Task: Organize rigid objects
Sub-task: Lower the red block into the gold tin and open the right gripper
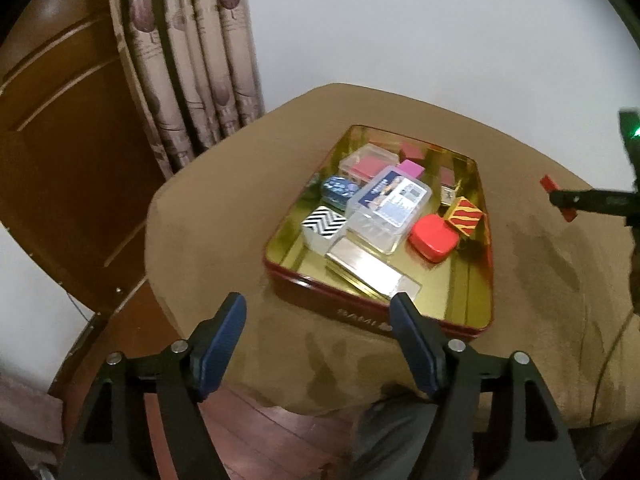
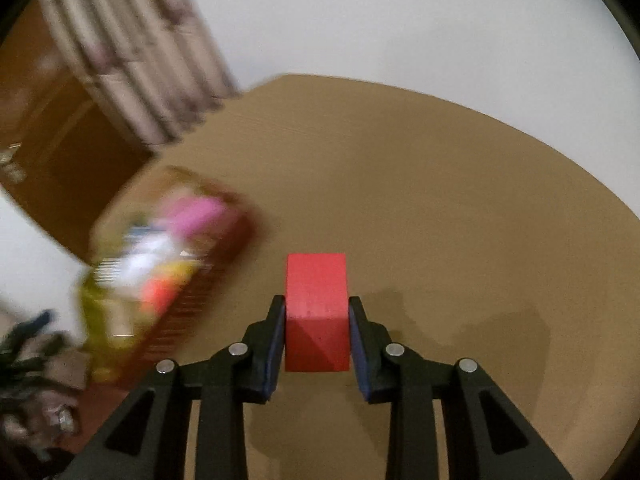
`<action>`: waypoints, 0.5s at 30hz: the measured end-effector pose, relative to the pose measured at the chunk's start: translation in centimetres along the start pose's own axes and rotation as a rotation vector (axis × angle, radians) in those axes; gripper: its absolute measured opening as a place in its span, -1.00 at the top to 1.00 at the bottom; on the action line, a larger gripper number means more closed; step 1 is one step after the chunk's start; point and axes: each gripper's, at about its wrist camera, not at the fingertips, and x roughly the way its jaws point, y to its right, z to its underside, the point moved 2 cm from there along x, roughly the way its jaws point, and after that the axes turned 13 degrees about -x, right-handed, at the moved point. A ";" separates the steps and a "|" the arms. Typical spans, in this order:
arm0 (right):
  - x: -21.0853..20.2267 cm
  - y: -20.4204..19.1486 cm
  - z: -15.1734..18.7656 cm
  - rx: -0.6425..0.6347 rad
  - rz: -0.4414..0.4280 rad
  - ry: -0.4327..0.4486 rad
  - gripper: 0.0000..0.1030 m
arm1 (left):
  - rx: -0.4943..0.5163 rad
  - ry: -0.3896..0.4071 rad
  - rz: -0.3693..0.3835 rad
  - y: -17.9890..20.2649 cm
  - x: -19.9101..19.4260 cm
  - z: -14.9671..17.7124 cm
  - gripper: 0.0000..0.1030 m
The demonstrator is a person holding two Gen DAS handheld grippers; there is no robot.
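While the right gripper (image 2: pixel 317 320) pinches a red block (image 2: pixel 316 304) between its fingers above the tan counter (image 2: pixel 440 200), the left gripper (image 1: pixel 318 316) hovers at the near edge of the gold tin (image 1: pixel 476 280), fingers spread around nothing. Inside the tin lie a clear plastic box (image 1: pixel 390 204), a red case (image 1: pixel 433 237), a chevron box (image 1: pixel 323 226) and other small boxes. To the tin's right, the red block hangs well apart from it.
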 end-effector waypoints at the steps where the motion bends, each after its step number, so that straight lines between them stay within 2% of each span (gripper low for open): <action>1: -0.1 -2.3 -0.8 -0.022 -0.040 0.014 0.42 | 0.003 0.004 -0.002 -0.2 -0.1 0.1 -0.37; 5: 0.6 -9.5 -2.4 -0.096 -0.161 0.021 0.42 | 0.016 0.004 -0.017 -0.7 -0.2 0.3 -0.39; 8: 2.1 -13.2 -2.0 -0.152 -0.179 -0.005 0.42 | 0.015 0.008 -0.013 -1.1 0.0 0.3 -0.40; 10: 3.6 -14.5 -2.1 -0.148 -0.206 -0.024 0.42 | 0.016 0.000 -0.019 -1.4 0.3 0.2 -0.40; 15: 5.8 -15.8 -1.5 -0.161 -0.170 -0.066 0.42 | 0.001 -0.022 -0.020 -2.3 1.0 0.0 -0.40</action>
